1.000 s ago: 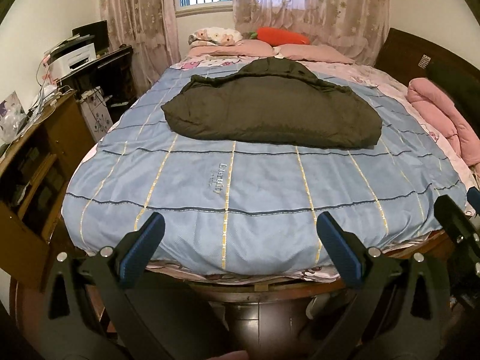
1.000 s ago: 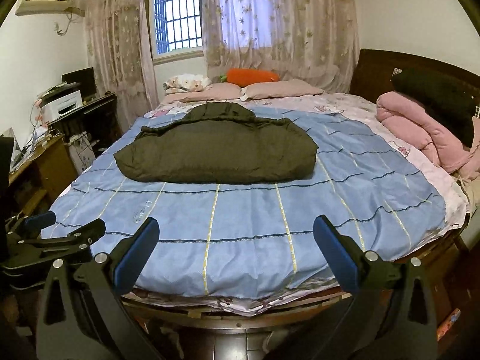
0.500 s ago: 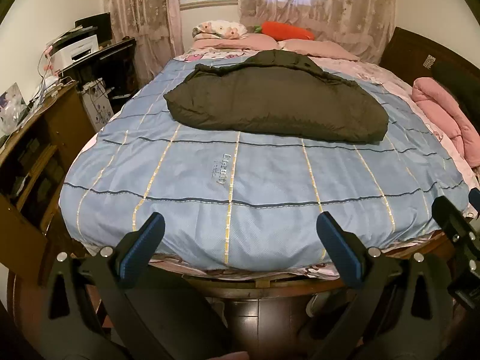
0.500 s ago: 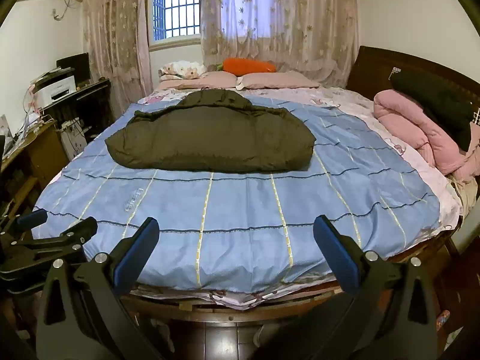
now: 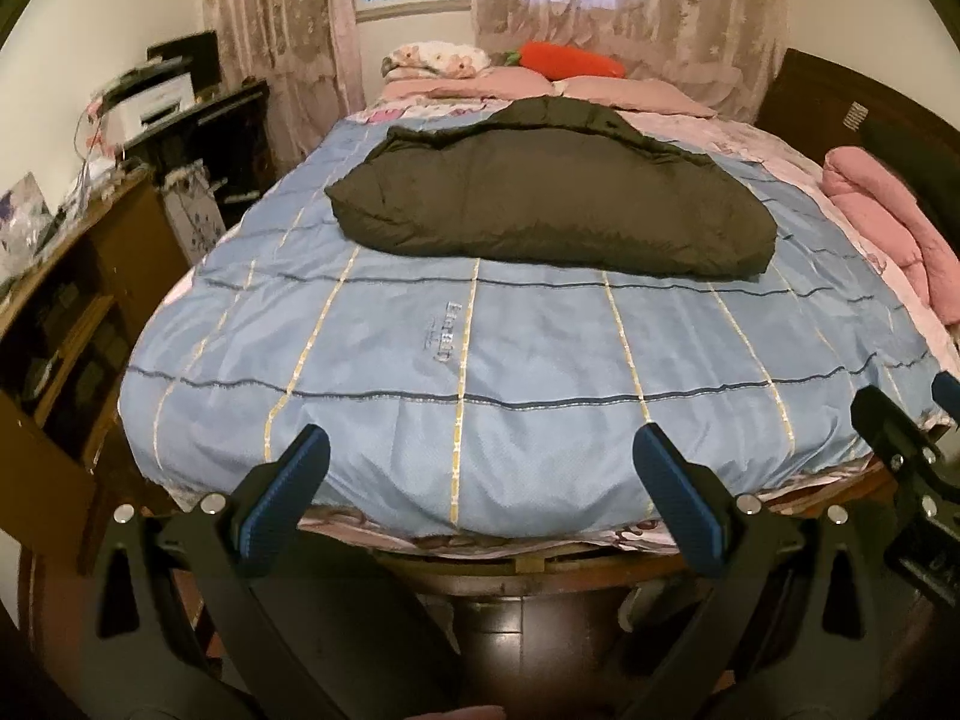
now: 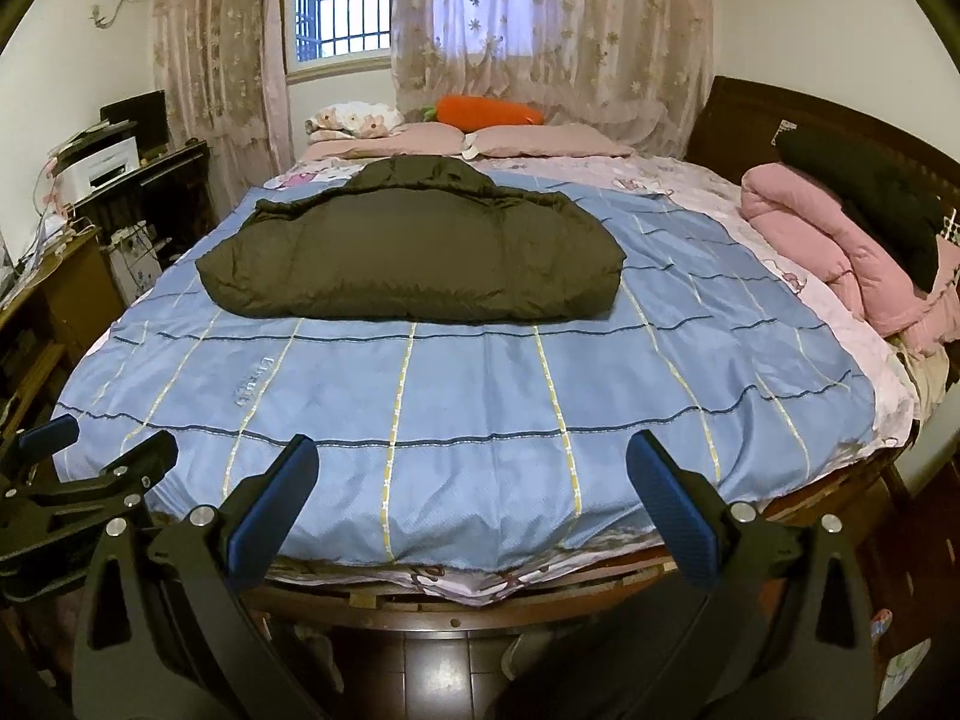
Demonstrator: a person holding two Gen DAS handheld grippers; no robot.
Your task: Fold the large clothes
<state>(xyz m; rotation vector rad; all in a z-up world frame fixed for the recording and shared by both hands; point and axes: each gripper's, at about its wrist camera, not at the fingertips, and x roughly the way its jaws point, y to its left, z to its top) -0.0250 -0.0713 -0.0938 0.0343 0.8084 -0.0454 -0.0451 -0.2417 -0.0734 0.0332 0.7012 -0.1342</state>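
A dark olive padded jacket lies folded into a wide bundle across the middle of a blue checked quilt on the bed, its hood toward the pillows. My left gripper hangs open at the foot of the bed, well short of the jacket, with nothing between its blue pads. My right gripper is open too, beside it to the right and equally far from the jacket. Each gripper's side shows at the edge of the other's view.
Pink pillows and an orange carrot cushion lie at the head. A rolled pink duvet with a black garment fills the right side. A wooden desk and printer stand on the left. The bed's wooden frame runs below the grippers.
Both grippers have moved closer to the foot of the bed and a little higher. The jacket has not moved, and both stay open.
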